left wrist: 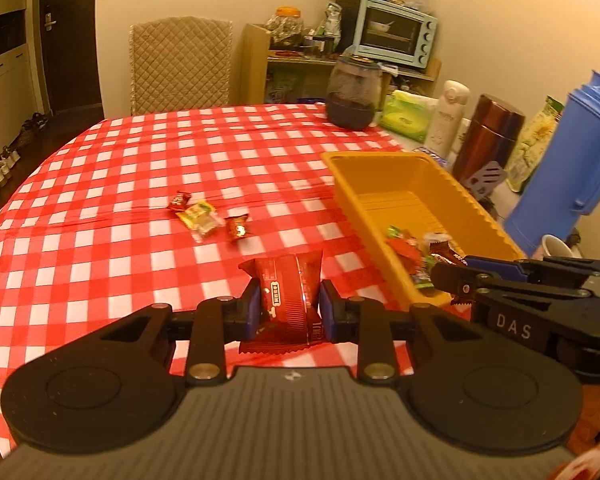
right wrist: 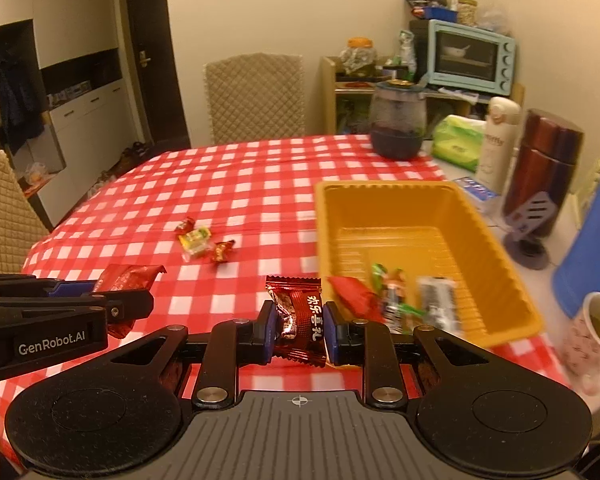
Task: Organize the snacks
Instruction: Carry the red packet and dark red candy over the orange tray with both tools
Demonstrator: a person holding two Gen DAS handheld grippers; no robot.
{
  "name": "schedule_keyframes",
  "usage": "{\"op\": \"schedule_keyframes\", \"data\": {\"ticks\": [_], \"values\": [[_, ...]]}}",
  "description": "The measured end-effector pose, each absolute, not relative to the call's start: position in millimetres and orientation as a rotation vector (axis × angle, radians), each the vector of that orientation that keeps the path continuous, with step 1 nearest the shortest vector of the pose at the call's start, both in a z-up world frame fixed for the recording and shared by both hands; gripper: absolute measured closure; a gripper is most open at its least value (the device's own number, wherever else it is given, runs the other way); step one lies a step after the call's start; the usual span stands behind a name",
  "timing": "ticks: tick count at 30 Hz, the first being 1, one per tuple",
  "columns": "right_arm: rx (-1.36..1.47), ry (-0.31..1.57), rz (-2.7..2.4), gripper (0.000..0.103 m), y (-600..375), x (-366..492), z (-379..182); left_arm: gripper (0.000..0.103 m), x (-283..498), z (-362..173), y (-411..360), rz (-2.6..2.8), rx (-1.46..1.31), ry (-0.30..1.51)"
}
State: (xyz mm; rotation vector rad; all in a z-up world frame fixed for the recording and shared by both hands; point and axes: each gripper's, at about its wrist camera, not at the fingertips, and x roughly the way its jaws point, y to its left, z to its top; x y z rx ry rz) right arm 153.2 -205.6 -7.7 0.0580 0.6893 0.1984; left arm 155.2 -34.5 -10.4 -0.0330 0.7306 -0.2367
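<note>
We are observing the left tongs gripping a red snack packet between their blue pads, the packet held clear above the desk with its red-and-white checked cloth. We are observing the right tongs clamping a dark red wrapped sweet with white lettering, likewise held off the cloth. In the right wrist view the left tongs are showing at the left edge with the red packet in their grip; in the left wrist view the right tongs are showing at the right edge, beside the near end of the yellow tray. The tray is lying on the desk to the right of both tongs, and several wrapped snacks are lying at its near end. Three small sweets are lying together on the cloth, left of the tray and well apart from it. A dark jar is standing at the far edge of the desk, and a mug is standing right of the tray.
</note>
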Motion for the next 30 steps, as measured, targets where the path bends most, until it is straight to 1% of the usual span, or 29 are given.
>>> {"op": "schedule_keyframes", "data": {"ticks": [13, 30], "values": [[0.085, 0.676, 0.123, 0.078, -252, 120, 7, 0.076, 134, 3, -71, -0.288, 0.006, 0.722], [0.117, 0.638, 0.028, 0.078, -298, 122, 26, 0.076, 143, 13, -107, -0.357, 0.03, 0.704]]}}
